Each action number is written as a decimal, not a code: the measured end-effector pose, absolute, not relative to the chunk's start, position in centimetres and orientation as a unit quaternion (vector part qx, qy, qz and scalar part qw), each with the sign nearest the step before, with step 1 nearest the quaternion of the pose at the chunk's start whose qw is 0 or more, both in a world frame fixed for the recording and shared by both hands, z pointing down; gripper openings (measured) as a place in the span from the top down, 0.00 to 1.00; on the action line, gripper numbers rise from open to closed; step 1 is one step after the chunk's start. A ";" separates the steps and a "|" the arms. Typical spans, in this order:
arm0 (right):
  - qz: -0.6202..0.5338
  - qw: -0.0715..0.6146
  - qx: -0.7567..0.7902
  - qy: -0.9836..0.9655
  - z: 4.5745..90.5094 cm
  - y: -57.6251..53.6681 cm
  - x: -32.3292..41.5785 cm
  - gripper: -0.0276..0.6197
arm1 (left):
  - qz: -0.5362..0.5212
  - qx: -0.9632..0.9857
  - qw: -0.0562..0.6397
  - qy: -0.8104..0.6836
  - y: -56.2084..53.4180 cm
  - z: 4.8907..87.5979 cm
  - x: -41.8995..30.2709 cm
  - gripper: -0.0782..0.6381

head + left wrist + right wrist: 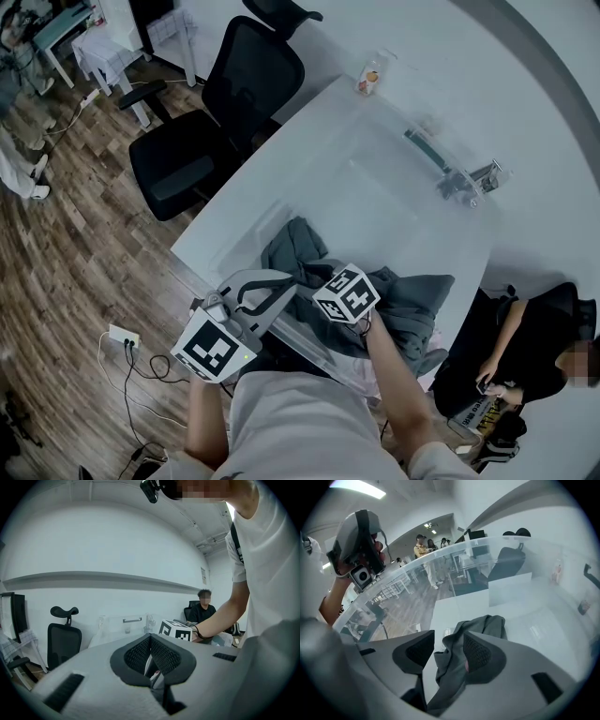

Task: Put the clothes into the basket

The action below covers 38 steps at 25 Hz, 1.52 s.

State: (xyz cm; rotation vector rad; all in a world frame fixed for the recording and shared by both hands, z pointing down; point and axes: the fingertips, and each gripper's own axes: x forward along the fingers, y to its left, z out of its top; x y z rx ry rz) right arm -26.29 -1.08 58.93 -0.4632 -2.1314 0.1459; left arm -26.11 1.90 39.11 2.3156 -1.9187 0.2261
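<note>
Over the clear basket [375, 187], the right gripper's [449, 651] jaws sit apart around the grey clothes [487, 626], probably to drop them in. The left gripper [151, 656] is pressed together, idle.

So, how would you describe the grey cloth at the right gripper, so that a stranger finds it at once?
Find the white table and the clear plastic basket standing on it. At the basket's near end lies a crumpled dark grey cloth. It is the only cloth with a fold rising between the parted jaws of the right gripper.
</note>
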 end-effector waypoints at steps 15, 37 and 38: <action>0.027 0.353 -0.162 -0.921 50.8 -2.3 -26.0 0.55 | 0.057 0.780 0.059 -0.621 1.5 38.3 -25.0 0.88; 0.025 0.061 -0.063 -0.996 34.3 -6.5 -18.1 0.92 | 0.004 0.821 0.041 -0.570 -3.2 35.2 -20.3 0.88; 0.028 0.058 -0.058 -0.996 34.2 -6.7 -17.5 0.92 | 0.003 0.823 0.039 -0.566 -3.5 35.1 -19.8 0.88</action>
